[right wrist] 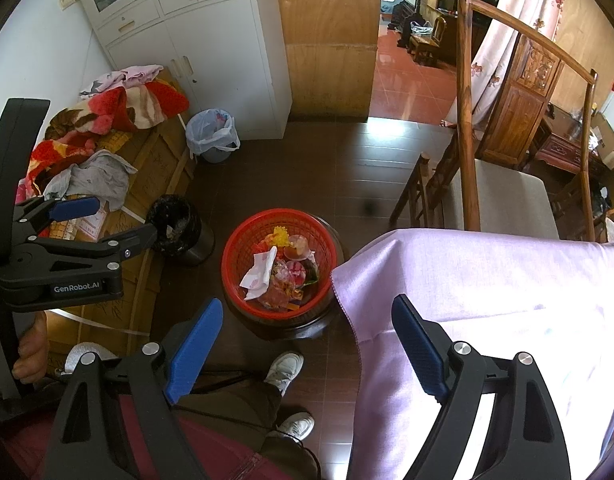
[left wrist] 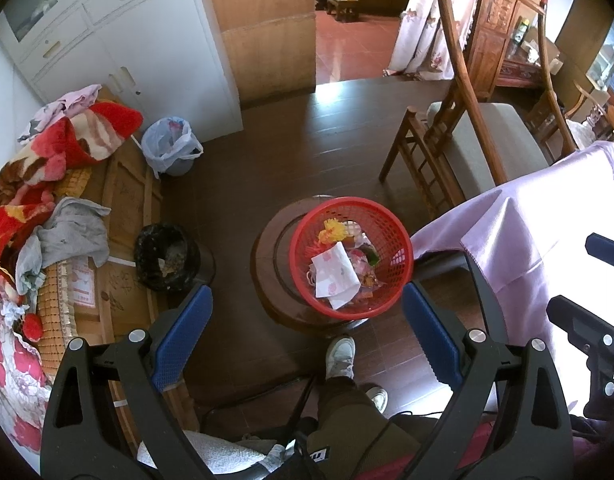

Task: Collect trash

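Note:
A red plastic basket [left wrist: 301, 264] [right wrist: 231, 264] stands on a round dark wooden stool [left wrist: 267, 268] [right wrist: 307, 328]. It holds trash: a crumpled white paper wrapper [left wrist: 335, 276] [right wrist: 259, 272], a yellow piece [left wrist: 333, 232] and colourful snack packets [right wrist: 287, 284]. My left gripper [left wrist: 307, 336] [right wrist: 119, 218] hangs above and in front of the basket, open, with nothing between its blue pads. My right gripper [right wrist: 307, 348] [left wrist: 575, 276] is open too, held over the edge of the lilac tablecloth [right wrist: 487, 300], to the right of the basket.
A black-lined bin [left wrist: 167, 256] [right wrist: 175, 224] stands left of the stool. A blue bin with a white bag [left wrist: 171, 148] [right wrist: 213, 136] stands by the white cabinet. Blankets cover a wooden bench [left wrist: 123, 200]. A wooden chair [left wrist: 467, 140] is at the right. The person's shoes [left wrist: 341, 354] are below the stool.

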A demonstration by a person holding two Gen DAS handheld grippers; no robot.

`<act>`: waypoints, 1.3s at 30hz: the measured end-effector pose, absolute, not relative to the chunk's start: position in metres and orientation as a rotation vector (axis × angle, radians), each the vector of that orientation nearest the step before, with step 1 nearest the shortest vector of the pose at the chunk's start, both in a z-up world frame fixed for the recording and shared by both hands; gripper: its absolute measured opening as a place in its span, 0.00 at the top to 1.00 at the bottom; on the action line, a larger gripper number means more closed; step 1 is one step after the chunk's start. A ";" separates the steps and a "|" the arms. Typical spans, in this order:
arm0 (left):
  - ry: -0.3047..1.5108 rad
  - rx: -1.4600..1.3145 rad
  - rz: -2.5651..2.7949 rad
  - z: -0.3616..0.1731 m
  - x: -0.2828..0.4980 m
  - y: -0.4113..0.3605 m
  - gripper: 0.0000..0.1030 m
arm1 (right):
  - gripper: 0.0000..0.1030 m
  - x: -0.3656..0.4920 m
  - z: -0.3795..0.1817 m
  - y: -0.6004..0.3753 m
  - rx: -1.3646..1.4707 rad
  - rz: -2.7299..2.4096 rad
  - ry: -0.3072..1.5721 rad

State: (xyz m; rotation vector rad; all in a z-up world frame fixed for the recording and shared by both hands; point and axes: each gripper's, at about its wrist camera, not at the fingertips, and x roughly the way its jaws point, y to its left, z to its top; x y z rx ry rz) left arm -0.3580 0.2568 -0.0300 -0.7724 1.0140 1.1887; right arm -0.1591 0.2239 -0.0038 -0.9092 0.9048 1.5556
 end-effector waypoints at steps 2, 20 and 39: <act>1.008 -0.775 1.178 -0.030 -0.358 0.257 0.10 | 0.18 -0.159 -0.005 0.223 -0.911 1.555 0.907; 1.016 -0.776 1.172 -0.030 -0.356 0.258 0.10 | 0.18 -0.162 -0.009 0.221 -0.921 1.558 0.909; 1.046 -0.770 1.177 -0.037 -0.354 0.258 0.10 | 0.18 -0.162 -0.008 0.221 -0.924 1.560 0.910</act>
